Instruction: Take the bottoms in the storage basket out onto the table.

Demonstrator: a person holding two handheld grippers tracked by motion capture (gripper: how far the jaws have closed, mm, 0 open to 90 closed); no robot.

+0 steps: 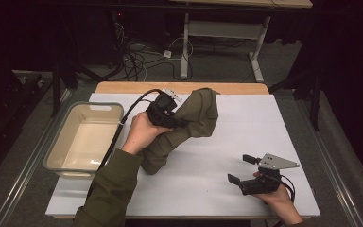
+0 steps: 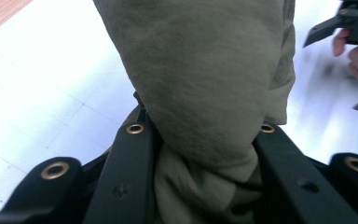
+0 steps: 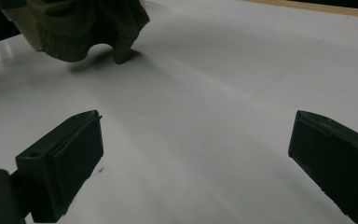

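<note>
The left gripper (image 1: 182, 122) has its jaws closed onto a bunched fold of one olive-green sweatshirt (image 1: 189, 123). In the left gripper view the cloth (image 2: 205, 84) is wedged tight between the two black jaws and rises straight ahead of them, hiding most of the counter beyond. In the high view the gripper tips are buried in the fabric, so where exactly the pads bite cannot be made out. The garment hangs from this gripper, and its lower end trails down to the white counter (image 1: 227, 142) below and just behind the holding hand (image 1: 142, 135).

The right gripper (image 1: 242, 169) rests low over the counter, well apart from the garment, with its jaws standing wide open and nothing between them. In the right gripper view only bare counter (image 3: 205, 116) lies between the two pads, and a ribbed cuff or hem of the sweatshirt (image 3: 74, 42) shows far ahead and to the left, its upper part cut off by the frame edge.

One beige plastic tub (image 1: 59, 153) sits on the far side of the left gripper from the right one, just beside the left forearm.
</note>
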